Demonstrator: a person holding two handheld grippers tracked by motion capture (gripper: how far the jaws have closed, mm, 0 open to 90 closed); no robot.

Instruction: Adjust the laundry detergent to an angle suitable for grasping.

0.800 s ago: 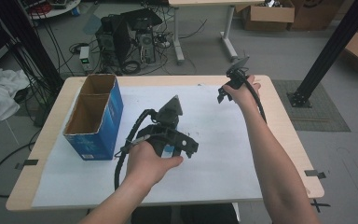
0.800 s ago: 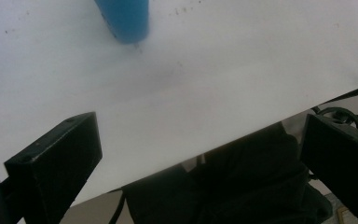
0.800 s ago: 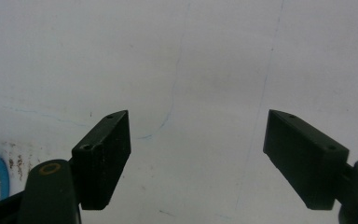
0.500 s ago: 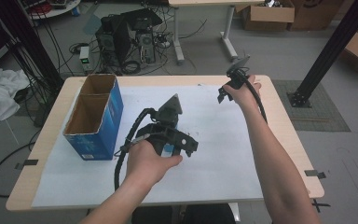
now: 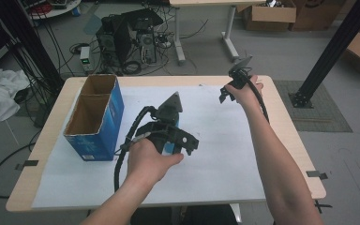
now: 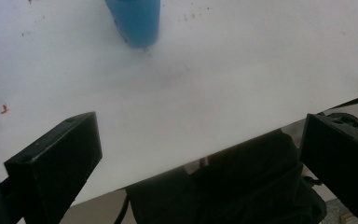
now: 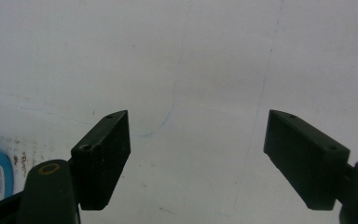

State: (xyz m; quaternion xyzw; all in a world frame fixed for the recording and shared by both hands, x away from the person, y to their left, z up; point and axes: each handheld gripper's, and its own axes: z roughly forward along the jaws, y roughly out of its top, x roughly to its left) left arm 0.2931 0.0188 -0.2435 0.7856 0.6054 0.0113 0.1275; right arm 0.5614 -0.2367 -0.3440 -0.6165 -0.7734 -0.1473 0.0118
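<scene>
Blue cylinder [image 6: 135, 21] lies on the white sheet [image 5: 225, 154], ahead of the left gripper [image 6: 200, 154] and outside its jaws, which stand wide apart with nothing between them. From above, left gripper [image 5: 190, 143] hovers mid-table in the person's left hand [image 5: 147, 161], blue cylinder just under and beside it (mostly hidden there). Right gripper [image 7: 196, 158] also spread wide, empty, over bare white sheet; a blue labelled edge shows at lower left. From above, right gripper [image 5: 225, 93] sits near the far right edge, well apart from the left. Open blue cardboard box [image 5: 96, 119] stands on the table [image 5: 290, 136], left side.
</scene>
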